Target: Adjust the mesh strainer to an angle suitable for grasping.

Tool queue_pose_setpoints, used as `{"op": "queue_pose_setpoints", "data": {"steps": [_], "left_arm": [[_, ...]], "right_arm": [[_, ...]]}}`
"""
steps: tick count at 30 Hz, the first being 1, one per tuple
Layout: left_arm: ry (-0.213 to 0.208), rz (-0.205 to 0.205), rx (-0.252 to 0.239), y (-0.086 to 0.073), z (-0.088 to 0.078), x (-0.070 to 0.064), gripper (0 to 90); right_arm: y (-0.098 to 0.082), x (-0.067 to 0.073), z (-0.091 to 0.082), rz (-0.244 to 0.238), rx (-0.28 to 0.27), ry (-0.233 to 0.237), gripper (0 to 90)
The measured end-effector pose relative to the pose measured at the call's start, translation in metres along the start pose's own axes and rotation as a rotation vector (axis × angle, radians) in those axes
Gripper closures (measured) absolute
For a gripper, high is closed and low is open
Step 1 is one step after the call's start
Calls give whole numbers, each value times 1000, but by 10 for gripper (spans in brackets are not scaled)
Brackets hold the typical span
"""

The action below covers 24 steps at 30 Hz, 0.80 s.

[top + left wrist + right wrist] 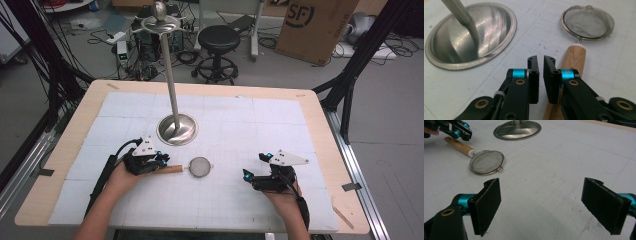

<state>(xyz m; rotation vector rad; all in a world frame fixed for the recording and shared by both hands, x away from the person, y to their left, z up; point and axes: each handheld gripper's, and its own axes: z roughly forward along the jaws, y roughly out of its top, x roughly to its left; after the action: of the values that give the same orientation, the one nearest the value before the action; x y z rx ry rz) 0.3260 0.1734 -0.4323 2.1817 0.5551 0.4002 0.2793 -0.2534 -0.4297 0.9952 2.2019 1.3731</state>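
A small round mesh strainer (200, 166) with a wooden handle (172, 169) lies flat on the white mat, in the middle near the front. My left gripper (163, 161) rests over the handle's left end. In the left gripper view its jaws (540, 58) stand almost together with nothing between them, and the handle (575, 56) lies just beside and under the right jaw, with the mesh bowl (587, 22) beyond. My right gripper (254, 166) sits to the strainer's right, open wide (541, 182) and empty. From there the strainer (487, 162) lies ahead to the left.
A tall metal stand with a round domed base (177, 129) rises behind the strainer, its pole (170, 70) topped by hooks and a ball. The base (471, 37) is close to my left gripper. A stool (218, 40) and a cardboard box (312, 25) stand beyond the table.
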Motion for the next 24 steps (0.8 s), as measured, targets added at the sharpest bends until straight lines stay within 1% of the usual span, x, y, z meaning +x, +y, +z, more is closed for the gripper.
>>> {"op": "queue_pose_setpoints", "data": {"steps": [2, 4, 5, 7, 10, 11, 12, 13, 16, 17, 18, 20, 21, 24], "left_arm": [[-8, 6, -8, 1, -2, 0, 791], [-17, -1, -12, 1, -5, 0, 751], [-29, -11, -18, 1, -7, 0, 718], [-37, -22, -19, 0, -10, 0, 642], [-41, -19, -9, -1, -16, 1, 524], [-40, -21, -8, -1, -17, 1, 501], [-50, -7, -3, -2, -19, 2, 481], [-57, -7, -1, -3, -20, 1, 455], [-81, 4, 12, -4, -21, 1, 442], [-85, -3, 9, -5, -21, 0, 438], [-98, 10, 19, -5, -20, 0, 437], [-113, 10, 26, -5, -18, -1, 434], [-119, 24, 40, -5, -16, -2, 430], [-130, 28, 61, -6, -11, -3, 433]], "right_arm": [[0, 0, 0, -2, 2, 4, 150], [0, 0, 0, 1, -1, 2, 150], [0, 0, 0, 0, -2, 2, 150], [0, -1, -1, 5, 1, 2, 150], [-1, 0, 0, 5, 5, 3, 150], [-1, 0, 1, 1, 6, 2, 150], [-1, 0, 1, 1, 7, 3, 150], [-1, 0, 1, 2, 6, 3, 150], [-1, 0, 0, 2, 5, 3, 150], [-1, 0, 0, 2, 5, 2, 150], [-1, 0, 1, 1, 6, 2, 150], [-1, 0, 1, 3, 9, 4, 150], [-1, 0, 1, 0, 11, 4, 150], [-1, 0, 2, 1, 13, 5, 150]]}}
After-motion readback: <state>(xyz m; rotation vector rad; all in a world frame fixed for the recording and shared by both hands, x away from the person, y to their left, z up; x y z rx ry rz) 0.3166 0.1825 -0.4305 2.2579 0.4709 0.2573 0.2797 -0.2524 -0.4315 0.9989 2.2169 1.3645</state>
